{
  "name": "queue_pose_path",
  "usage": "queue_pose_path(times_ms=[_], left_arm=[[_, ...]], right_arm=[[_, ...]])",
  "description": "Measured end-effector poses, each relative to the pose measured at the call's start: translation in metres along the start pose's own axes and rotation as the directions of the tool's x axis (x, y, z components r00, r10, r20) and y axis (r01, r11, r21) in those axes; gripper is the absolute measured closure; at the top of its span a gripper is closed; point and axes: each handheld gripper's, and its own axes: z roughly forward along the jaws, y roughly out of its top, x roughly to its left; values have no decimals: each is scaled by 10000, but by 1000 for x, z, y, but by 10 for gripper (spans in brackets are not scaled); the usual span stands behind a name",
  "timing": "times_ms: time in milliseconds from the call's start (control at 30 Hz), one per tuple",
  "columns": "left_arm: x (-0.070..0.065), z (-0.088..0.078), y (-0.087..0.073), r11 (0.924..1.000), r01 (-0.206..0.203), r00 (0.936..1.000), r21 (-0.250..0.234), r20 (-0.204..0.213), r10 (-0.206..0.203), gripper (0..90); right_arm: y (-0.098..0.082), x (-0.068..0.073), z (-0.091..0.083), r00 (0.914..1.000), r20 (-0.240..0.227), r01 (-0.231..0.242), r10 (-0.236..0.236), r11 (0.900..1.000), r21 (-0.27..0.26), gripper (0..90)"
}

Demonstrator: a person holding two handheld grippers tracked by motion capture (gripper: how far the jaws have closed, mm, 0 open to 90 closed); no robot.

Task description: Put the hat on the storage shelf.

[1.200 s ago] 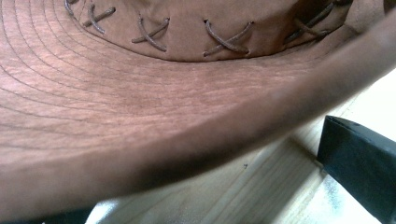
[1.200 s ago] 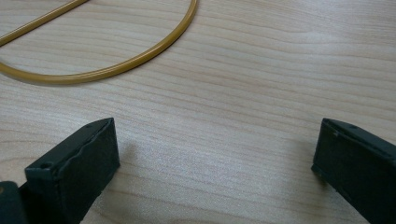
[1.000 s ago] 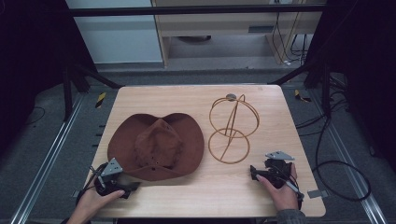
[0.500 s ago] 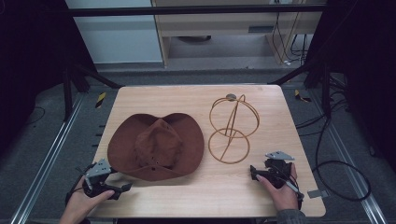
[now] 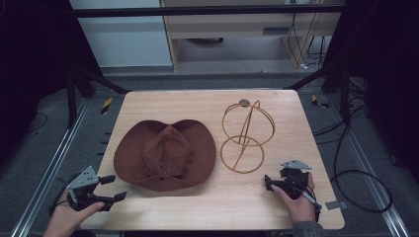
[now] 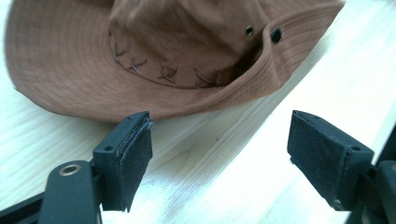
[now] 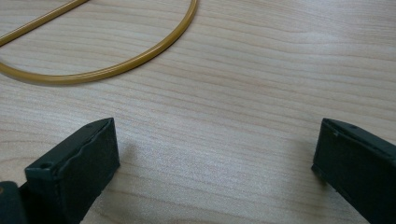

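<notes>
Brown felt hat (image 5: 165, 154) sits mid-frame, wire stand (image 5: 246, 137) right of it. Both ur grippers, left (image 5: 109, 187) & right (image 5: 269, 182), gape wide, empty. Pinch that soft brim off-center n it'll prob flop/slip.

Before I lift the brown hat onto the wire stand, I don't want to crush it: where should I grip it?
Probably the hat brim's near-left edge, approached low from the left gripper's side. The brim is thin and flat, fitting between its open jaws; the creased crown is bulky and soft. The right gripper sits open by the wire stand.
</notes>
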Motion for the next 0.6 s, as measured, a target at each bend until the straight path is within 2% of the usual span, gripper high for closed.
queue_pose_path(times_ms=[133,167,200,233,300,333,367,400,433,467,500,533,600], left_arm=[[0,-2,14,9994,-322,9993,118,-190,324,199],[2,0,25,9988,-424,9988,236,-241,429,183],[2,0,25,9988,-424,9988,236,-241,429,177],[3,4,37,9976,-600,9978,354,-250,609,168],[5,9,50,9955,-788,9964,521,-270,803,149],[5,9,50,9955,-788,9964,521,-270,803,144],[8,15,64,9946,-815,9962,639,-250,832,138],[8,15,64,9946,-815,9962,639,-250,832,132],[10,18,71,9941,-835,9961,691,-211,851,132],[13,25,84,9923,-905,9954,847,-234,928,126],[13,25,84,9923,-905,9954,847,-234,928,121],[17,31,97,9928,-826,9966,863,86,822,121],[18,35,103,9920,-843,9964,943,167,831,121]], right_arm=[[0,0,0,10000,1,4,-4,10000,-3,5],[0,0,0,10000,2,-11,11,10000,-6,4],[0,0,0,10000,2,-11,11,10000,-6,4],[0,0,0,10000,1,-11,11,10000,-8,4],[0,0,0,10000,1,9,-9,10000,-2,5],[0,0,0,10000,1,-9,9,10000,-8,5],[0,0,0,10000,1,-9,9,10000,-7,4],[0,0,0,10000,1,8,-8,10000,-2,4],[0,0,0,10000,1,8,-8,10000,-2,4],[0,0,0,10000,1,6,-6,10000,-2,4],[0,0,0,10000,0,10,-10,10000,-3,4],[0,0,0,10000,2,-6,6,10000,-8,4],[0,0,0,10000,0,8,-8,10000,-1,5]])
